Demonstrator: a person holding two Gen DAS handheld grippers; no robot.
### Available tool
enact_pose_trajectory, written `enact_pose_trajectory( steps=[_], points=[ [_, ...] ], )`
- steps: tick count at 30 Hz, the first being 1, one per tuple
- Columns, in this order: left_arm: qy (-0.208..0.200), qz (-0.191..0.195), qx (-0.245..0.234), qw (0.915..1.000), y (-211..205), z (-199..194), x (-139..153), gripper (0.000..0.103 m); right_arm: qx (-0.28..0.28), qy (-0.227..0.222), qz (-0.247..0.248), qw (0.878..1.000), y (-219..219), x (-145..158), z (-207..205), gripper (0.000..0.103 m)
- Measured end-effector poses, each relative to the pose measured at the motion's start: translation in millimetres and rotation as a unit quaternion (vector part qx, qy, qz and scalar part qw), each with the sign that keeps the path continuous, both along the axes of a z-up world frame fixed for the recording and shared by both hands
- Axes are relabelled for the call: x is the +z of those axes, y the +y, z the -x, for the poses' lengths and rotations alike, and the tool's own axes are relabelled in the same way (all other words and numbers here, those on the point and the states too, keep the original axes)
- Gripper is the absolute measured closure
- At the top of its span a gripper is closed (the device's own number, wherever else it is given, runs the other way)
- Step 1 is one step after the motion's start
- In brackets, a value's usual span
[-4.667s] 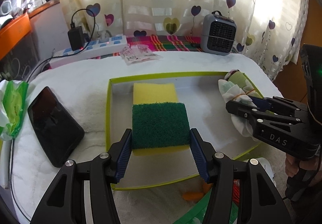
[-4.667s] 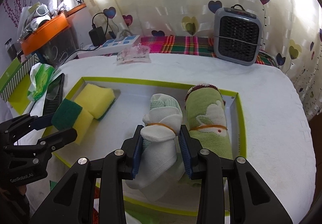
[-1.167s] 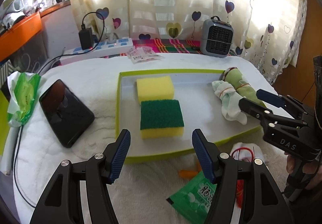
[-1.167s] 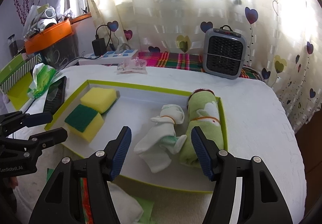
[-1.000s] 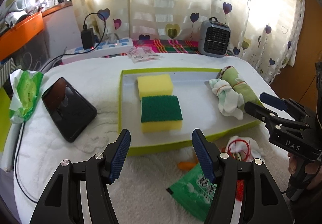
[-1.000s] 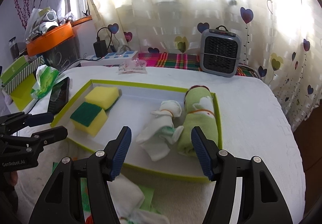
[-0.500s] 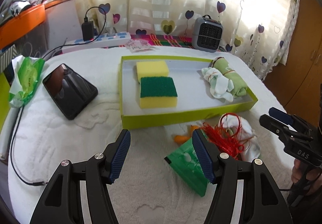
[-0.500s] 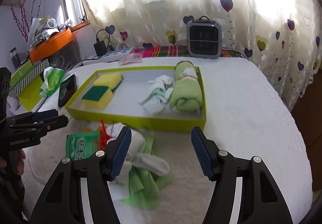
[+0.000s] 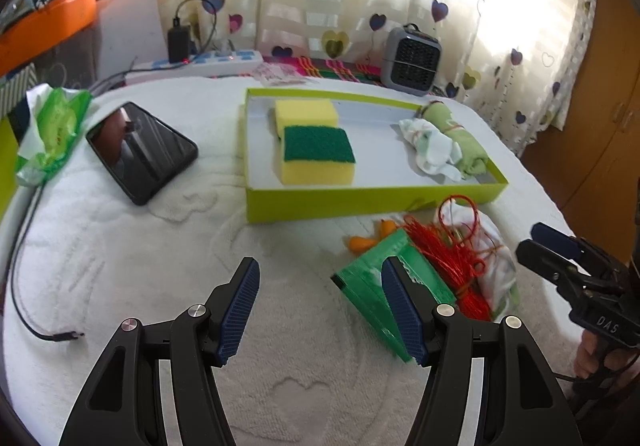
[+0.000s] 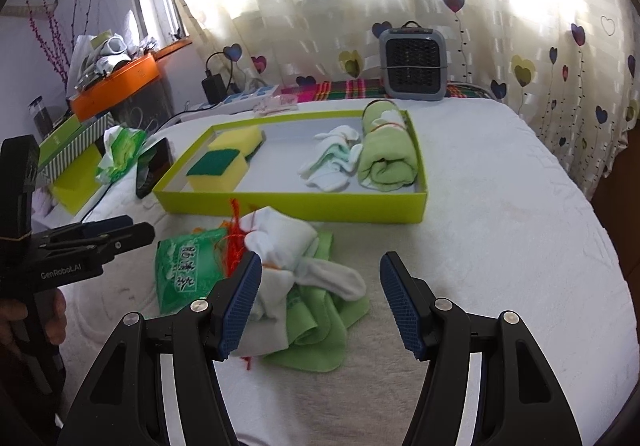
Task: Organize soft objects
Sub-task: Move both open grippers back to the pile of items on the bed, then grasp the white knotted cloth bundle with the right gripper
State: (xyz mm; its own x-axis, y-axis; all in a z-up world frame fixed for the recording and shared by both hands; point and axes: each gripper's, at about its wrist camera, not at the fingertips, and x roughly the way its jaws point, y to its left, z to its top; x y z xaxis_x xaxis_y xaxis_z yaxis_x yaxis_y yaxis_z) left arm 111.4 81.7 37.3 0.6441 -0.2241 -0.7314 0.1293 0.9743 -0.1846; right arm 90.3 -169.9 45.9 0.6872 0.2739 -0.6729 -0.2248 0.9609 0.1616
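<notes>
A lime-green tray [image 9: 360, 201] [image 10: 288, 205] holds two yellow sponges, one green side up [image 9: 318, 153] [image 10: 218, 167], one plain yellow [image 9: 306, 111] [image 10: 240, 135], a bundled white sock [image 9: 432, 147] [image 10: 332, 161] and a rolled green towel [image 9: 468, 137] [image 10: 386, 153]. In front of the tray lies a pile: white socks [image 10: 288, 246], a green cloth [image 10: 320, 326], red string [image 9: 452, 258] and a green packet [image 9: 380, 286] [image 10: 180, 270]. My left gripper [image 9: 320, 306] and right gripper [image 10: 320, 302] are open and empty, held back from the tray.
A black phone [image 9: 140, 149] and a green tissue pack [image 9: 52, 129] lie left of the tray. A grey heater [image 10: 412, 65], a power strip [image 9: 208, 59] and a charging cable [image 9: 24, 286] are around. The white table's right edge [image 10: 600, 246] curves away.
Both grippers released the sponge and sock bundle in the tray, opened and pulled back and up. The pile in front of the tray has come into view.
</notes>
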Motion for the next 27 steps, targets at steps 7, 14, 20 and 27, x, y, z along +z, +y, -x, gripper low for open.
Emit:
enact_pose_trajectory(
  steps=[7,14,20,27],
  points=[
    [0.006,0.012,-0.002,0.9999,2,1,-3,0.040,0.016,0.005,-0.002,1.000,10,-3,0,0.042],
    [0.012,0.023,-0.007,0.9996,4,1,-5,0.040,0.015,0.025,-0.011,1.000,13,-12,-9,0.051],
    [0.015,0.024,-0.019,0.9994,0,1,-6,0.040,0.022,0.037,-0.009,0.999,16,-17,-12,0.052],
    [0.019,0.018,-0.022,0.9994,-5,1,-7,0.040,0.031,0.027,0.024,0.999,25,-17,-9,0.052]
  ],
)
